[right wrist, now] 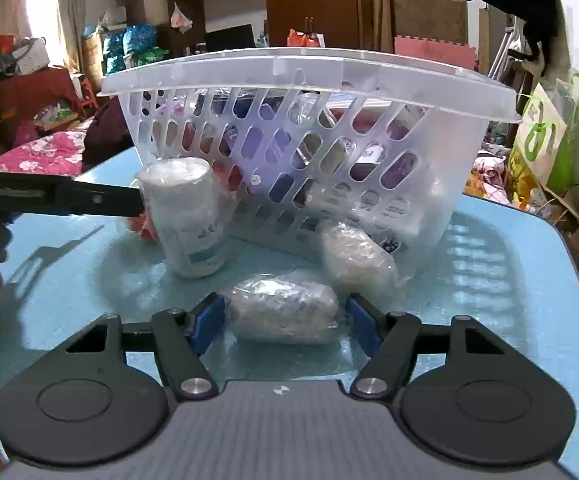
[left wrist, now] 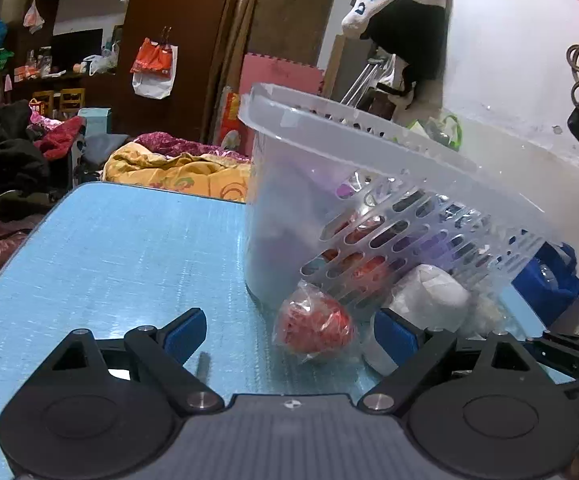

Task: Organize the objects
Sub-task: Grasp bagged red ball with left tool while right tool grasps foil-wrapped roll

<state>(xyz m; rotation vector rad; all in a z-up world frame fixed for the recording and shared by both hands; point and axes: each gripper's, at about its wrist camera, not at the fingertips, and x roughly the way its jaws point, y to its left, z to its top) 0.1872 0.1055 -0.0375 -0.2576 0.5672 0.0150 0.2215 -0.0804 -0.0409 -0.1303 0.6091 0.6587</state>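
Observation:
A clear slotted plastic basket (right wrist: pixel 273 68) stands on the blue table (right wrist: pixel 509 264), holding several wrapped items; it also shows tilted in the left wrist view (left wrist: pixel 353 140). My left gripper (left wrist: pixel 289 334) is open, with a red item in clear wrap (left wrist: pixel 313 326) between its fingers. A white roll (left wrist: pixel 429 296) lies just beyond, seen upright in the right wrist view (right wrist: pixel 187 216). My right gripper (right wrist: pixel 285 314) is open around a grey wrapped bundle (right wrist: pixel 285 312). A second wrapped bundle (right wrist: pixel 355 254) leans against the basket.
A bolt (left wrist: pixel 203 368) lies on the table (left wrist: pixel 109 248) by the left gripper. Bedding and clothes (left wrist: pixel 177 172) are piled beyond the table's far edge. A green and white bag (right wrist: pixel 549 136) stands at the right. The left gripper's arm (right wrist: pixel 49 198) reaches in from the left.

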